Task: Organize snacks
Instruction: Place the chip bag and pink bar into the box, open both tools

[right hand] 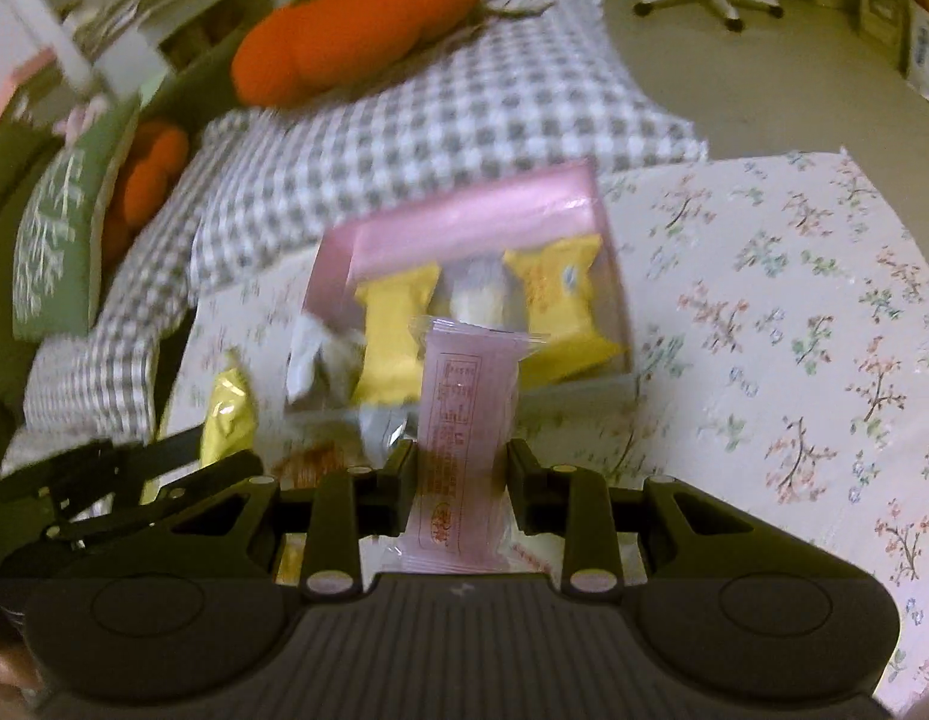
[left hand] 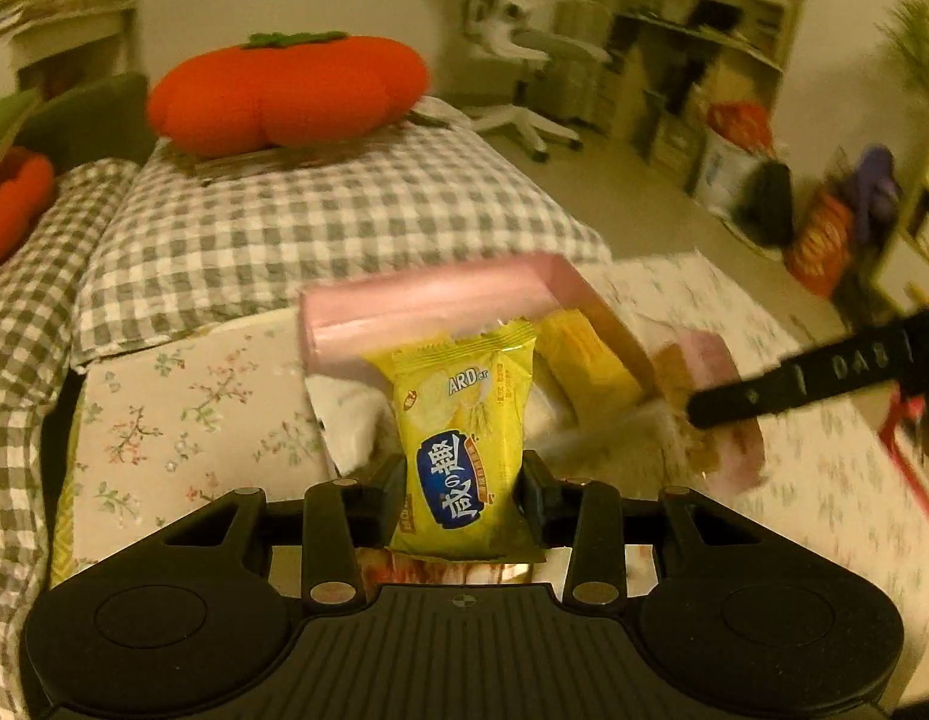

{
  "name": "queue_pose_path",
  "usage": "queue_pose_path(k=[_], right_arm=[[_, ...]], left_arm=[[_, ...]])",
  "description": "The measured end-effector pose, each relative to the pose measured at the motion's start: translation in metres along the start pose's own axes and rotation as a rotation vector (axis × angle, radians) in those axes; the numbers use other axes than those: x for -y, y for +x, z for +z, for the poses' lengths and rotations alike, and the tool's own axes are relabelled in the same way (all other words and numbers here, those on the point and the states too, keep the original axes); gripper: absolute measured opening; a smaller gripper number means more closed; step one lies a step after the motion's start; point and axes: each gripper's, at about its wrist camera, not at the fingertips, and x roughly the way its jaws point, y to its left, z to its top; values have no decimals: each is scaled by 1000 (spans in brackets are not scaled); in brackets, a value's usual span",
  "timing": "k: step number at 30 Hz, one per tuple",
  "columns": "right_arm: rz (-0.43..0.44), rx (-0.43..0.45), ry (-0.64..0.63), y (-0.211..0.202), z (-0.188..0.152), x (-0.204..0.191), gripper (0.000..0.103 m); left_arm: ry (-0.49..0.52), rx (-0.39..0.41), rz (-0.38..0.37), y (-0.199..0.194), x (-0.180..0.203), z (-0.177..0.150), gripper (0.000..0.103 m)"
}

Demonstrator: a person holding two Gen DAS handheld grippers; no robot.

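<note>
My left gripper (left hand: 464, 480) is shut on a yellow snack packet (left hand: 464, 420) with blue Chinese lettering, held just in front of the pink box (left hand: 428, 306). My right gripper (right hand: 461, 468) is shut on a pink snack packet (right hand: 461, 414), held near the front of the same pink box (right hand: 476, 210). The box holds two yellow packets (right hand: 392, 330) and a white packet (right hand: 476, 300) between them. The right gripper's finger (left hand: 794, 384) and its pink packet (left hand: 716, 360) show blurred in the left wrist view. The left gripper (right hand: 164, 456) with its yellow packet (right hand: 224, 420) shows at the left of the right wrist view.
The box sits on a floral cloth (right hand: 794, 330). Behind it lie a grey checked cushion (left hand: 320, 210) and an orange persimmon plush (left hand: 284, 96). A white packet (right hand: 308, 360) lies at the box's left front corner. An office chair (left hand: 524, 60) and shelves (left hand: 704, 48) stand further back.
</note>
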Motion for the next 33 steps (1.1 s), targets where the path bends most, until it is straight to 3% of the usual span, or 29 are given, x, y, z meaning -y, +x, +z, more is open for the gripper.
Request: queue_pose_path(k=[5, 13, 24, 33], right_arm=[[-11, 31, 55, 8, 19, 13, 29], [-16, 65, 45, 32, 68, 20, 29], [102, -5, 74, 112, 81, 17, 29], [65, -13, -26, 144, 83, -8, 29]], left_arm=[[-145, 19, -20, 14, -18, 34, 37], [-169, 37, -6, 52, -32, 65, 37], [-218, -30, 23, 125, -58, 62, 37], [-236, -74, 70, 154, -69, 57, 38]])
